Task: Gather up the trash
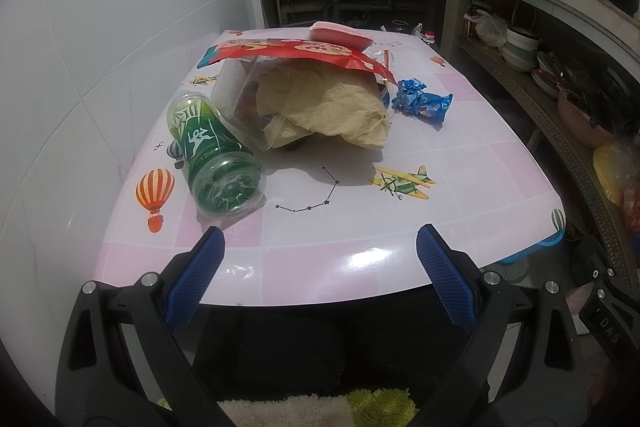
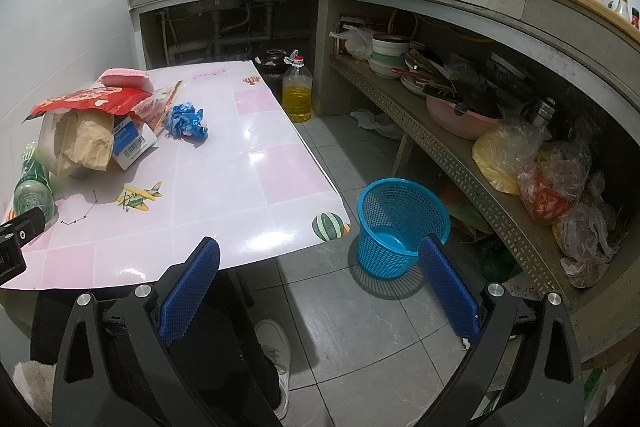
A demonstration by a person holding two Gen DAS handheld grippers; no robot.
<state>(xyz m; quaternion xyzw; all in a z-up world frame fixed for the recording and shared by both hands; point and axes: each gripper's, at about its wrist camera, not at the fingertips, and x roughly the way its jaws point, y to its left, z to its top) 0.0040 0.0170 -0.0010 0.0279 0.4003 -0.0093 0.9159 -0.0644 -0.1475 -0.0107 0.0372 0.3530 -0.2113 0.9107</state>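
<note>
**Trash all on the table, basket empty**

Nothing collected yet, judging by the bare blue basket on the floor just beside the table corner; all trash on the table, heaped toward the wall side: green plastic bottle on its side, clear bag with crumpled brown paper under a red wrapper, blue crumpled wrapper a little apart; whole job left to do, by this reading.

Left tongs spread wide, empty, hovering above the table's near edge, aimed at the heap; bottle nearest; right tongs also spread and empty, held off the table's corner, pointing down toward floor and basket.
</note>
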